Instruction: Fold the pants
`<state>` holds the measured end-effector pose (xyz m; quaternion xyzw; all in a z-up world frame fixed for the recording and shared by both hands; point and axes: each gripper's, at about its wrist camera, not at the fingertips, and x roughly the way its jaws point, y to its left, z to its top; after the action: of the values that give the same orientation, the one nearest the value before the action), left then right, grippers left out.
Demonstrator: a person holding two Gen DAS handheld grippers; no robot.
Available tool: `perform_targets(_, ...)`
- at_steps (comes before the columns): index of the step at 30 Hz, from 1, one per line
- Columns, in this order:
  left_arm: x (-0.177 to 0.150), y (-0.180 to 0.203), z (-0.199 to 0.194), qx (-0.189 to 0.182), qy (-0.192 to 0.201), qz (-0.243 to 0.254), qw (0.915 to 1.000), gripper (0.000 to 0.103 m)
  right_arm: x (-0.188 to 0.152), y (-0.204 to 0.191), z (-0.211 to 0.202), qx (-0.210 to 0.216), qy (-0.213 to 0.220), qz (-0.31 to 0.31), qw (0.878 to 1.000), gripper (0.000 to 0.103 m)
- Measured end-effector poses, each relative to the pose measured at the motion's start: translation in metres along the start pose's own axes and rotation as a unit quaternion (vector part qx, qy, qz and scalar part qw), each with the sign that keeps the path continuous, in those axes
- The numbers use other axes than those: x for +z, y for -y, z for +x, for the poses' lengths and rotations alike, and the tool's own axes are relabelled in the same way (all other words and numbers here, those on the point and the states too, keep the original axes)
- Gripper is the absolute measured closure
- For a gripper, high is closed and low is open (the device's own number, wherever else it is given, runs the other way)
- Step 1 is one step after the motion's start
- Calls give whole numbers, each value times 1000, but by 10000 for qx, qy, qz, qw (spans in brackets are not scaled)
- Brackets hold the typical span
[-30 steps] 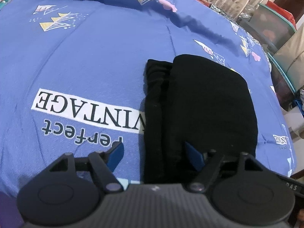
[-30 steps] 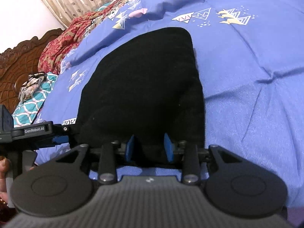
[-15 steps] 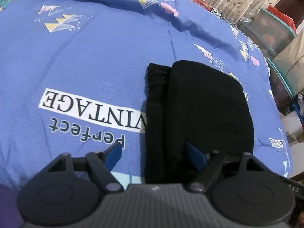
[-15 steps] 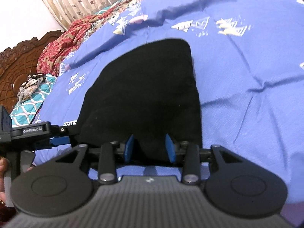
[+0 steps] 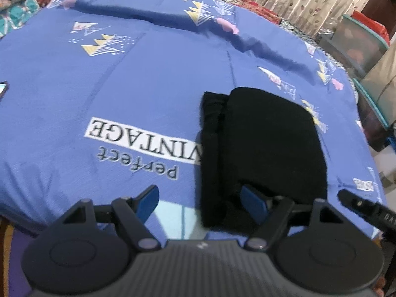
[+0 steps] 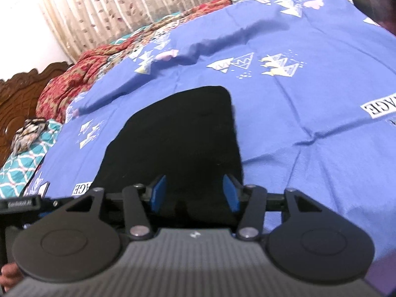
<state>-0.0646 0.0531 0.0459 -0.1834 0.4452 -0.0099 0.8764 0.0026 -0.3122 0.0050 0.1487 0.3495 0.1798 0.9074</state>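
A blue bedsheet (image 5: pixel 153 79) with printed triangles and the words "Perfect VINTAGE" is spread over the bed. A red patterned blanket (image 6: pixel 74 79) is seen at its far edge, near a carved wooden headboard (image 6: pixel 17 96) and leaf-printed curtains (image 6: pixel 111 7).

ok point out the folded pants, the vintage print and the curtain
folded pants (image 5: pixel 272 143), left wrist view, middle of the top fold
vintage print (image 5: pixel 138 141), left wrist view, white band with the letters
curtain (image 6: pixel 111 12), right wrist view, pleats at upper left

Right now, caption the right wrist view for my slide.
Right gripper, jaws just opened, poised over the near edge of folded black pants on a blue printed bedsheet.
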Motion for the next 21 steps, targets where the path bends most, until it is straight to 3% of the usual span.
perform_targets(12, -13, -2, 1, 583, -83, 172, 9981, 27, -9, 6, 4, -172, -12, 159, 9997, 46)
perform_targets(21, -17, -4, 7, 788, -198, 166, 9966, 27, -12, 11, 2, -197, 20, 272, 9994, 46)
